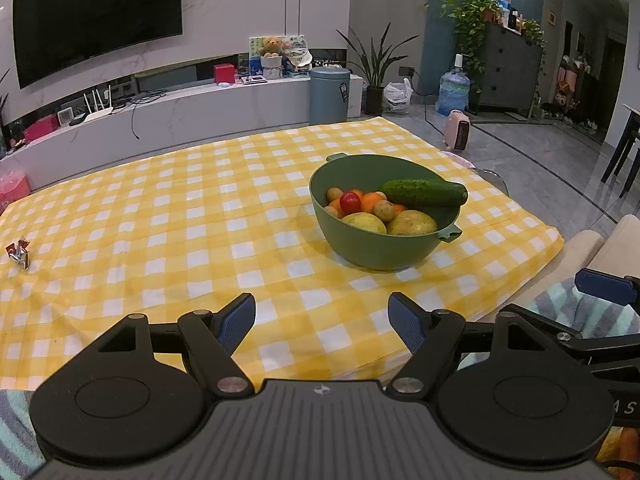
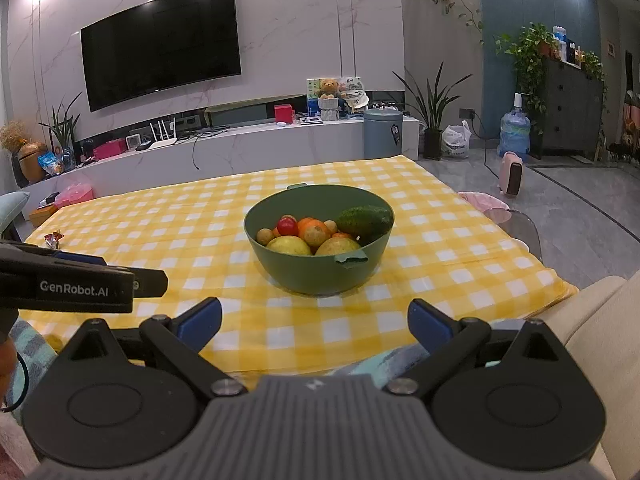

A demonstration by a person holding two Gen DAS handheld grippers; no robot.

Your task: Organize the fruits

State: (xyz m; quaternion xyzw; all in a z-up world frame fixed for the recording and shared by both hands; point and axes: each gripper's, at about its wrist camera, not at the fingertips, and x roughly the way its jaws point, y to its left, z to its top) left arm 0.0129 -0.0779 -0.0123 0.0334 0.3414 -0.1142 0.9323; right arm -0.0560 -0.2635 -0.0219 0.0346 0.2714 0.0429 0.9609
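Two grippers: both mine, both held low at the near edge of the table, neither touching anything.
Left gripper [image 1: 322, 322]: jaws spread wide with nothing between them; blue pads [image 1: 236, 322] hang over the yellow checked cloth [image 1: 160, 240].
Right gripper [image 2: 315, 322]: jaws also wide apart and empty, pointing straight at the bowl.
Bowl [image 2: 316, 274]: green, with two small handles, standing upright on the cloth, well ahead of both grippers; from my left it sits to the right of centre.
Cucumber [image 1: 424, 192]: lies across the top of the pile, one end resting on the bowl's right rim.
Red tomato [image 1: 350, 201]: small, near the middle of the pile, touching an orange fruit [image 1: 372, 202].
Yellow-green fruits [image 1: 412, 223]: two large ones at the near side of the bowl, side by side.
Small tan round pieces [image 1: 384, 210]: several among the others; I cannot tell what they are.
Wrapper [image 1: 18, 254]: a small crumpled one alone at the cloth's far left edge.
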